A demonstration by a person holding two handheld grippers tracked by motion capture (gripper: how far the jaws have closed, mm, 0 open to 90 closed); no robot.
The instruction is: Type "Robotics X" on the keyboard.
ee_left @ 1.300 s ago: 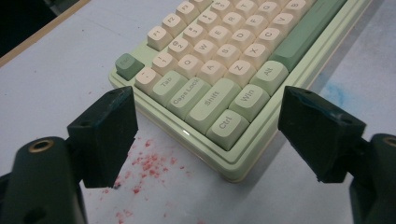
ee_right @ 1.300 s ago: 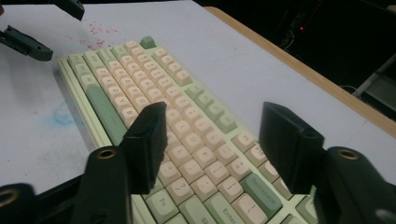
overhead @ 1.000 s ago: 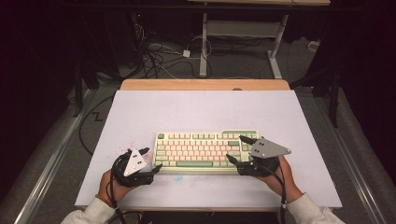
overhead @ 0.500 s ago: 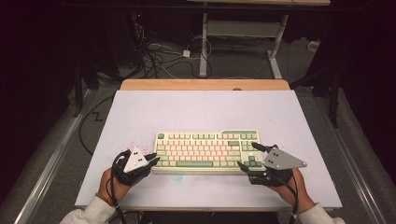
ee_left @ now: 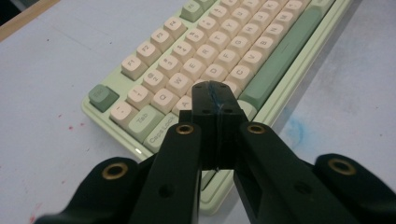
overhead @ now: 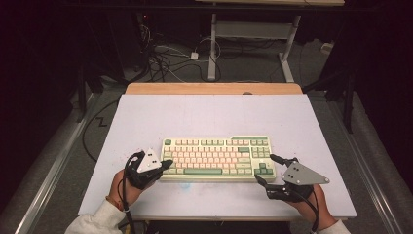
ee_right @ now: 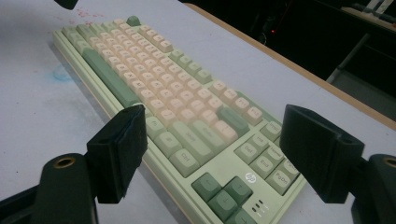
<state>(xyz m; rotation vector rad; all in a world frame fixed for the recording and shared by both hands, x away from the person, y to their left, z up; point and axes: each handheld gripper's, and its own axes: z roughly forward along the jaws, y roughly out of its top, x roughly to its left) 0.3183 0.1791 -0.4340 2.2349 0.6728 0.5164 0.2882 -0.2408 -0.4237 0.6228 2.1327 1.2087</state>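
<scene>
The keyboard (overhead: 217, 159) lies flat on the worktop (overhead: 214, 117), near its front edge, between my two tools. I judge it rigid and fairly heavy, its keycaps liable to pop off, so I'd take it by the short end walls. My left tool (ee_left: 215, 95) has just been closing; it's pinched together on nothing, over the A key. My right tool (ee_right: 212, 154) gapes wide, empty, over the arrow-key corner. Legends: Tab, Caps Lock, an HP logo.

It looks like a lab: a desk (overhead: 209, 112) in a dark room, cables (overhead: 165, 58) tangled on the floor.
</scene>
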